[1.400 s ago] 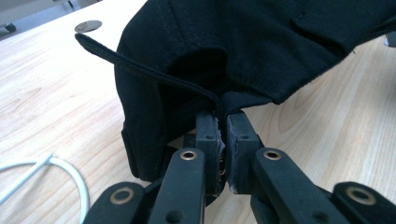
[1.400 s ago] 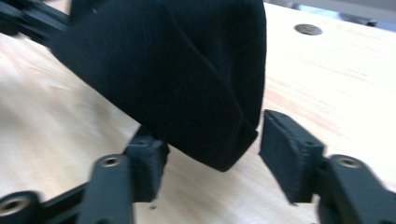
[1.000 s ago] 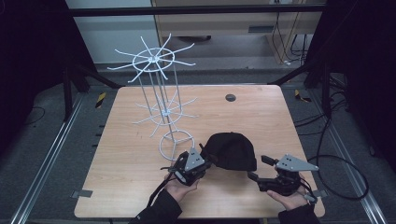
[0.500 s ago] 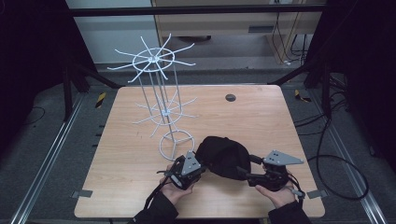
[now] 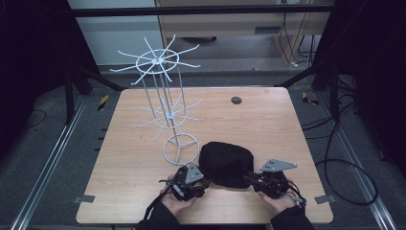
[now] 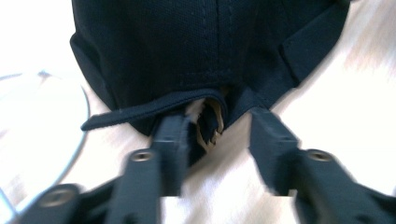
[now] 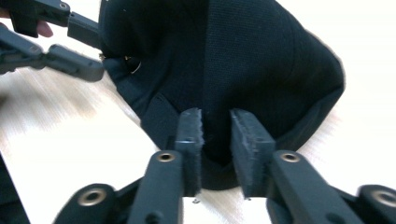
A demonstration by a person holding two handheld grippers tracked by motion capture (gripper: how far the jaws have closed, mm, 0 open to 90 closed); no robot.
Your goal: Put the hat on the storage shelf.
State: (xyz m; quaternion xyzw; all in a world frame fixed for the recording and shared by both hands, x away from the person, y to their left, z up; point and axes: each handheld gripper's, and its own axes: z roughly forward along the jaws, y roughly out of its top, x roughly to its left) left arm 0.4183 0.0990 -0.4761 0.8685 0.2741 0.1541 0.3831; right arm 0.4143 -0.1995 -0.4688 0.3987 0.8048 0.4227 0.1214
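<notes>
Near the front edge of the wooden table point(image 5: 124, 158) we see a black cap point(image 5: 226, 162) lying flat, just right of the white wire rack's point(image 5: 163, 96) ring base. Our left gripper point(image 5: 203, 181) sits at the cap's left rear, by the strap; its jaws have just been opening and now stand spread, one tip tucked beneath the strap, neither pinching. Our right gripper point(image 5: 249, 178) has just been closing, and its pads point(image 7: 191, 140) squeeze a fold at the cap's right side
</notes>
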